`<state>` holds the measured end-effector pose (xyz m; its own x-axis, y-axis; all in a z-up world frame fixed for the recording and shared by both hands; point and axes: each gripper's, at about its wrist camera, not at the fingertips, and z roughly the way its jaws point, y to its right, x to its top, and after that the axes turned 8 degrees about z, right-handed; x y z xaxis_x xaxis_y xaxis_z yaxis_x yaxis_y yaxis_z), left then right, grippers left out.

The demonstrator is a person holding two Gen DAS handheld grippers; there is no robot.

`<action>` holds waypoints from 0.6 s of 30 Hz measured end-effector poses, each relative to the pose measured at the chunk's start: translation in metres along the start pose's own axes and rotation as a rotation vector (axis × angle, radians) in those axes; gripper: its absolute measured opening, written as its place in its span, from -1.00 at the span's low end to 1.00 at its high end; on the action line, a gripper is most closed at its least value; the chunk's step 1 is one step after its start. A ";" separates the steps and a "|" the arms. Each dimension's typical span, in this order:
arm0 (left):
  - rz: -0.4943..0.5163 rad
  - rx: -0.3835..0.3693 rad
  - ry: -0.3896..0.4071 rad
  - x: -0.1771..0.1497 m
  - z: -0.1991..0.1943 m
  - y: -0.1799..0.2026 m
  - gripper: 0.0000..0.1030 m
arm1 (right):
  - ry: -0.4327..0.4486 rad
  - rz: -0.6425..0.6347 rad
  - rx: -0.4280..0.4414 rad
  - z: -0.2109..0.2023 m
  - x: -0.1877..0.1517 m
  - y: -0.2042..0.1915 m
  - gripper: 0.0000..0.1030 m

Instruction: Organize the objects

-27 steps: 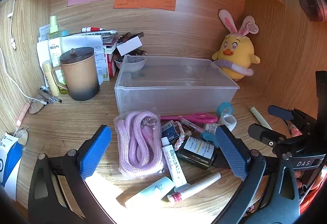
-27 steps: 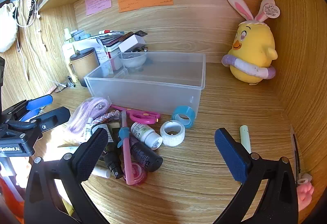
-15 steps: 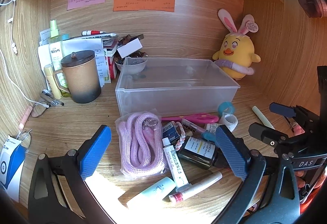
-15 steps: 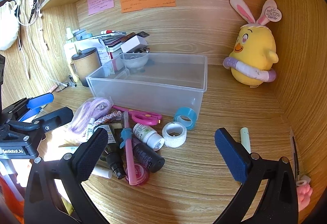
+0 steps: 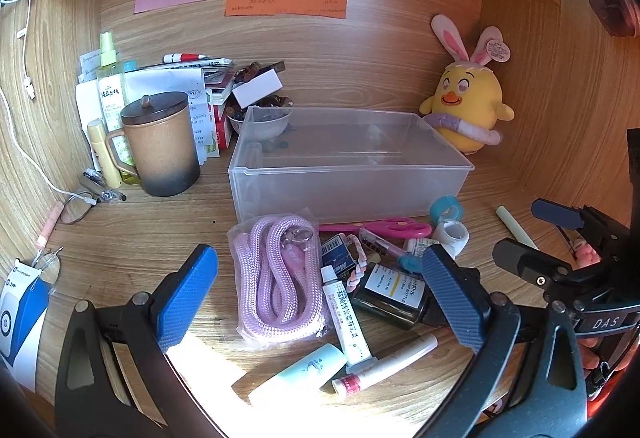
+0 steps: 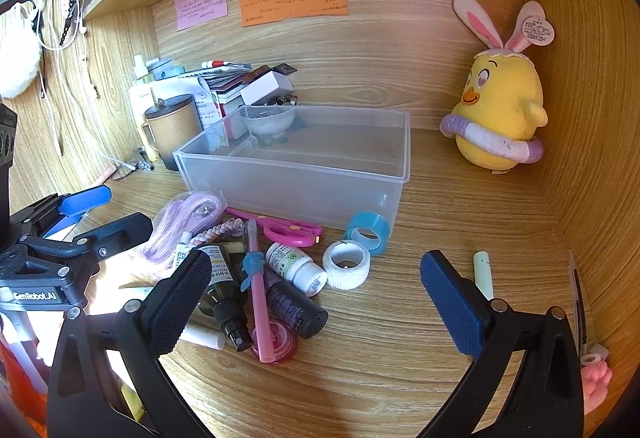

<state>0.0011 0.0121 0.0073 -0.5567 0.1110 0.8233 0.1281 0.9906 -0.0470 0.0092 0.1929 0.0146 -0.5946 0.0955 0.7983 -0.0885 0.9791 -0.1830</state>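
A clear plastic box [image 5: 348, 174] [image 6: 304, 174] stands empty in the middle of the wooden desk. In front of it lies a pile: a bagged pink rope [image 5: 276, 278] [image 6: 188, 222], pink scissors [image 5: 384, 228] [image 6: 280, 228], a dark bottle [image 5: 392, 296], a white tube [image 5: 346, 318], a white pill bottle [image 6: 298, 266], a pink pen [image 6: 258, 286], a white tape roll [image 6: 346, 270] and a blue tape roll [image 6: 368, 232]. My left gripper [image 5: 320, 298] is open above the pile, holding nothing. My right gripper [image 6: 316, 302] is open and empty, just right of the pile.
A brown lidded mug [image 5: 160, 144] and a stack of papers and bottles [image 5: 160, 86] stand at the back left. A yellow plush chick [image 5: 468, 106] [image 6: 500, 118] sits in the back right corner. A pale green stick [image 6: 482, 274] lies at the right. Walls close three sides.
Both grippers have drifted slightly back and up, so the scene sits a little lower in each view. Nothing on the desk has moved.
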 end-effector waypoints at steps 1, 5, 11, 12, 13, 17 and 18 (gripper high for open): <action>0.000 0.001 0.000 0.000 0.000 0.000 1.00 | 0.001 0.000 -0.001 0.000 0.000 0.000 1.00; -0.002 0.001 0.001 0.000 0.000 0.000 1.00 | 0.002 0.000 -0.002 0.000 0.000 -0.001 1.00; -0.008 -0.004 -0.003 0.000 0.001 -0.002 1.00 | 0.003 -0.002 0.000 0.000 0.000 -0.002 1.00; -0.009 -0.005 -0.003 -0.001 0.001 -0.003 1.00 | 0.003 -0.002 0.000 0.000 0.000 -0.002 1.00; -0.010 -0.006 -0.004 -0.001 0.001 -0.003 1.00 | 0.002 -0.003 -0.001 0.000 0.000 -0.002 1.00; -0.010 -0.008 -0.003 -0.001 0.001 -0.003 1.00 | 0.003 -0.002 0.001 0.000 0.000 -0.003 1.00; -0.010 -0.009 -0.004 -0.001 0.001 -0.004 1.00 | 0.002 -0.002 0.001 0.000 0.000 -0.003 1.00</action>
<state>0.0003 0.0083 0.0065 -0.5612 0.1012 0.8215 0.1294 0.9910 -0.0337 0.0096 0.1902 0.0147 -0.5926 0.0941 0.8000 -0.0900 0.9792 -0.1819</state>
